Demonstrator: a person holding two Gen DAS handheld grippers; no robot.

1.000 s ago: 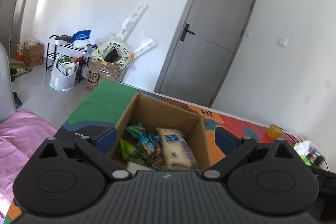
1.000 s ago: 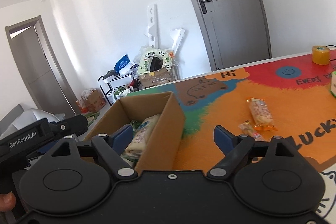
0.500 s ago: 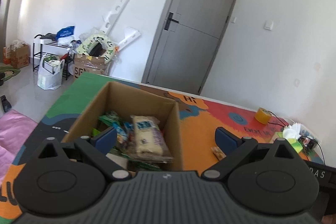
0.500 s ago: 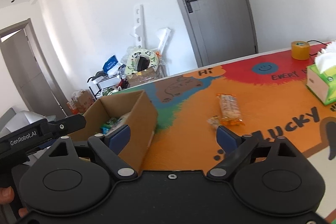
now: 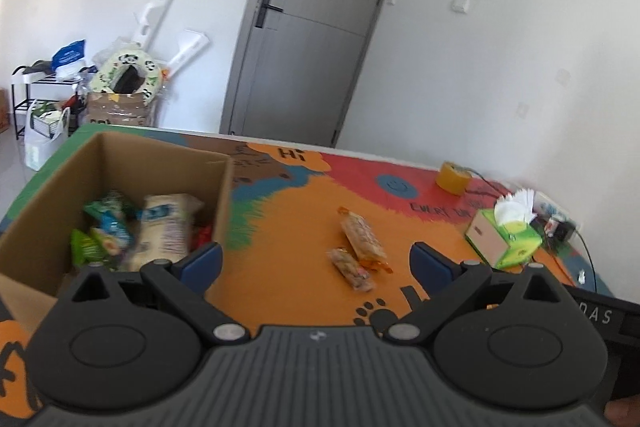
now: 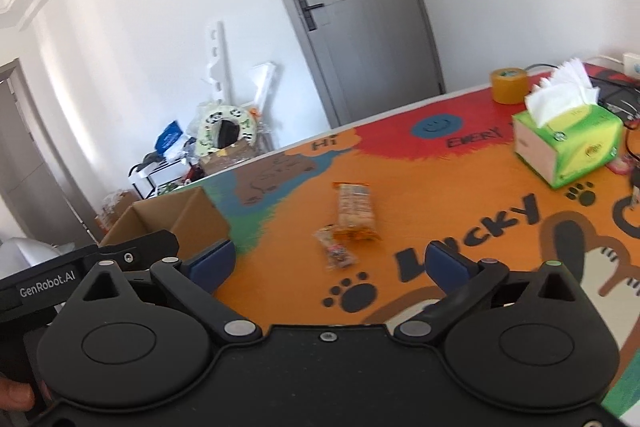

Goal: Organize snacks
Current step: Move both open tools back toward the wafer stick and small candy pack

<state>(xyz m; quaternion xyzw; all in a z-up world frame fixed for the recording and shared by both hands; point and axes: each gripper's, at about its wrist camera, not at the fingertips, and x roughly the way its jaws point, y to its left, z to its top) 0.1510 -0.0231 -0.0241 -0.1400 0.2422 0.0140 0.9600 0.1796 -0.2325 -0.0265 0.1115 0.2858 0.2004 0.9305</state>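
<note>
Left wrist view sits just behind the left gripper (image 5: 316, 263), looking forward and slightly down over the colourful table (image 5: 288, 227) toward the grey door (image 5: 316, 39). The cardboard box (image 5: 120, 163) is close at lower left, its inside visible. Right wrist view sits just behind the right gripper (image 6: 328, 261), same downward tilt, angled more across the table, the tissue box (image 6: 568, 143) nearer at right. Shared: two snack packets (image 5: 358, 247) mid-table, tape roll (image 5: 454, 177), tissue box, door, cardboard box corner, clutter by the far wall. In the right view the left gripper's body shows at lower left edge.
</note>
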